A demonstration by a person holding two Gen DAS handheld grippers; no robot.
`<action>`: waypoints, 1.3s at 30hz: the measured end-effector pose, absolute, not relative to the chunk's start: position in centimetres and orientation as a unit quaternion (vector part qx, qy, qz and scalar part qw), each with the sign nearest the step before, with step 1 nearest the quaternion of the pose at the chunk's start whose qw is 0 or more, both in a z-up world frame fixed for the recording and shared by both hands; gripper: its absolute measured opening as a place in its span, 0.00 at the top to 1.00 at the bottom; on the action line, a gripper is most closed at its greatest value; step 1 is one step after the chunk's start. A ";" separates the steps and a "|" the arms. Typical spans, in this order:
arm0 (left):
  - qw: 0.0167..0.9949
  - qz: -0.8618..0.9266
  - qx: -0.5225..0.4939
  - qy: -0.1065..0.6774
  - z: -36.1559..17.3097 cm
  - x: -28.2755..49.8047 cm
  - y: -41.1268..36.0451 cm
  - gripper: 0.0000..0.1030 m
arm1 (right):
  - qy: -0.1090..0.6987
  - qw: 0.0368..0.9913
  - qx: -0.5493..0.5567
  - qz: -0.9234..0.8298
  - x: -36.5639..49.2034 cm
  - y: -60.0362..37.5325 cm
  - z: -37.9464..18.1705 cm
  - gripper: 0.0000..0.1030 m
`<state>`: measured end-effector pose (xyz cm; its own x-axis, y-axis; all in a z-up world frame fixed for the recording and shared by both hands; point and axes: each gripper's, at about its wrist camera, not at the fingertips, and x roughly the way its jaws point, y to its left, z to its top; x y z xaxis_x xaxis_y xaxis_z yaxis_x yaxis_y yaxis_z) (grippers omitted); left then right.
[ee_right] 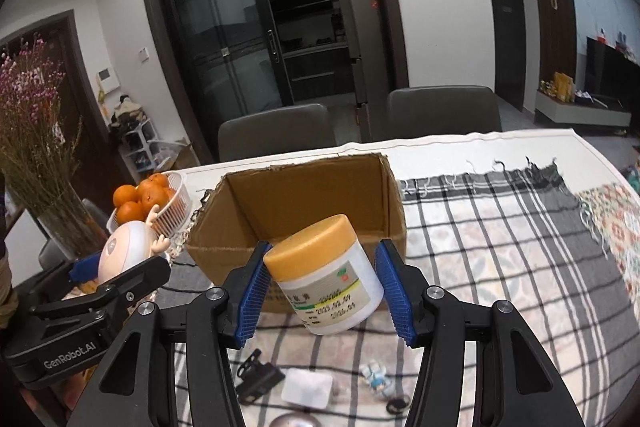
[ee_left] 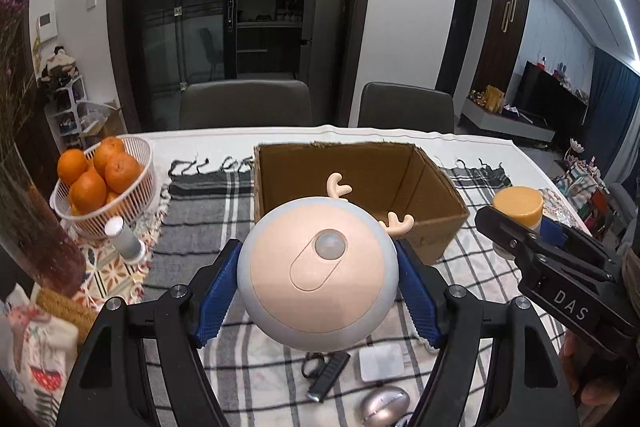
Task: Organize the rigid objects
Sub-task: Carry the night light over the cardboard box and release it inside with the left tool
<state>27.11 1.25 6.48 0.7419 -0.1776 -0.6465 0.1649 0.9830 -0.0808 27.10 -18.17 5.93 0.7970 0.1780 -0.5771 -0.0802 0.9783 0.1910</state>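
My left gripper [ee_left: 318, 287] is shut on a round pink and grey deer lamp [ee_left: 318, 279] with small antlers, held above the table just before the open cardboard box [ee_left: 360, 163]. My right gripper [ee_right: 326, 291] is shut on a white jar with a yellow lid [ee_right: 324, 279], tilted, held in front of the same box [ee_right: 304, 187]. The jar also shows in the left wrist view [ee_left: 518, 205], and the lamp in the right wrist view [ee_right: 126, 251]. The box looks empty.
On the checked cloth below lie a black clip [ee_left: 328, 375], a white square pad [ee_left: 380, 361], a silver mouse [ee_left: 384, 407] and a small figurine [ee_right: 378, 379]. A basket of oranges [ee_left: 104, 183], a white cylinder [ee_left: 124, 237] and a flower vase [ee_right: 60, 211] stand left.
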 end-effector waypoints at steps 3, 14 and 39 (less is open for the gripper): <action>0.934 -0.090 0.002 0.347 7.1 28.1 1.1 0.28 | 0.318 0.943 0.071 0.072 28.4 -18.2 6.2 0.52; 0.919 -0.083 0.000 0.387 7.4 35.0 0.3 0.28 | 0.365 0.924 0.074 0.084 35.4 -18.4 6.1 0.83; 0.879 -0.074 0.039 0.469 3.6 41.5 -3.5 0.26 | 0.433 0.895 0.088 0.064 39.8 -20.8 3.7 0.83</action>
